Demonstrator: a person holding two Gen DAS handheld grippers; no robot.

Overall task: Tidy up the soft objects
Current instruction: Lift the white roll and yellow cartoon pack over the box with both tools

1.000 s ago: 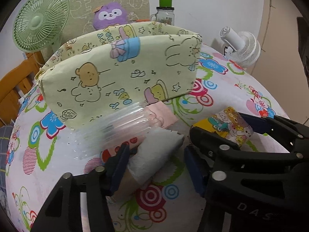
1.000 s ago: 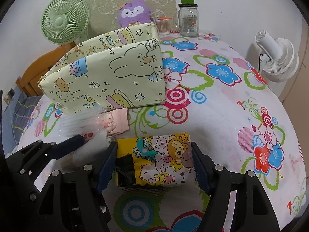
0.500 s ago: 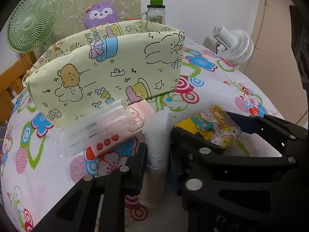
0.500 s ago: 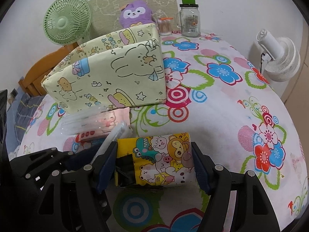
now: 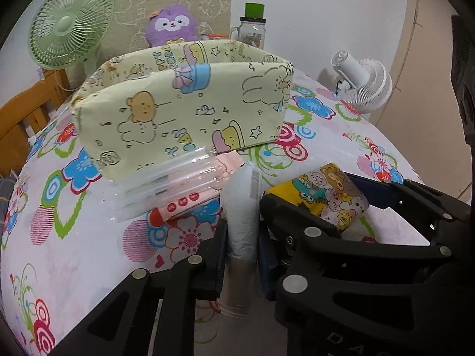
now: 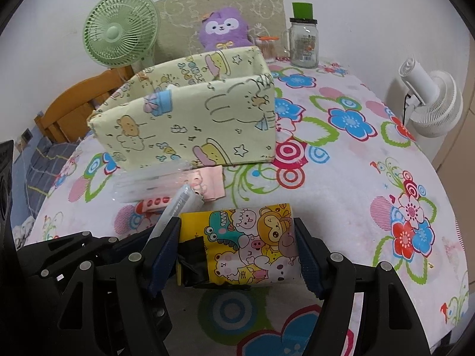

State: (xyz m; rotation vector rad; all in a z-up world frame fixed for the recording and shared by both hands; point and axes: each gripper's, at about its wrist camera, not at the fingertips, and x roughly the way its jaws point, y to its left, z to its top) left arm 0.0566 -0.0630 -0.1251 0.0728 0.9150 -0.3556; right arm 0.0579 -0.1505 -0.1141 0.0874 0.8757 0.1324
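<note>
Just before the fabric bin [image 5: 184,112], left gripper [image 5: 242,249] has clamped onto the white tissue pack [image 5: 242,207], w/ right gripper [image 6: 237,252] already pinching the cartoon tissue pack [image 6: 246,249]; both ready to lift.

Fabric box [image 5: 184,112] interior unseen; plush toy [image 5: 172,26] partly behind its rim.

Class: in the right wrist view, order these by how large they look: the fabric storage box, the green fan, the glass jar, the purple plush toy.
1. Fabric storage box
2. Green fan
3. Purple plush toy, partly hidden behind the box, and glass jar: too alike to rank.
</note>
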